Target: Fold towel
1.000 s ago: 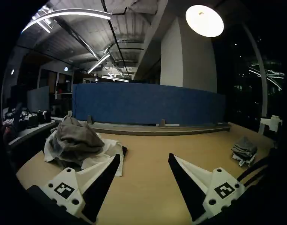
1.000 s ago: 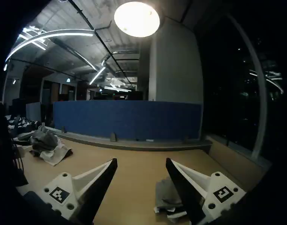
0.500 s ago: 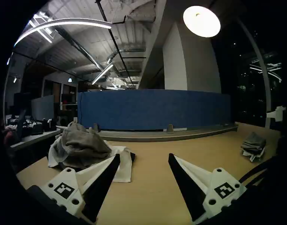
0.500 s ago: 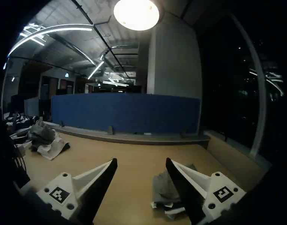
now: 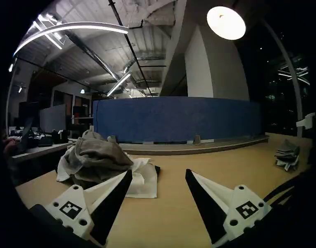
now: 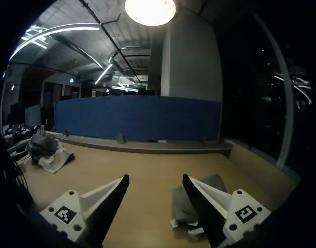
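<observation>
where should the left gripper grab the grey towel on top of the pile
Probably the raised fold on the near right side of the grey towel. It bunches up there, clear of the white cloth beneath it, so the fingers can pinch it alone. The left gripper is open, with the heap ahead and to its left, so come from the front, angling left.

A light wooden tabletop point(image 5: 224, 161) fills the lower half of the left gripper view, with a long blue partition screen point(image 5: 178, 120) along its far edge. A round ceiling lamp point(image 5: 226, 22) glows at upper right and a curved light strip point(image 5: 71, 29) at upper left. A white column point(image 5: 216, 70) rises behind the screen. At far left is a cluttered desk point(image 5: 38, 146). Dark windows point(image 6: 257, 95) take up the right of the right gripper view.
</observation>
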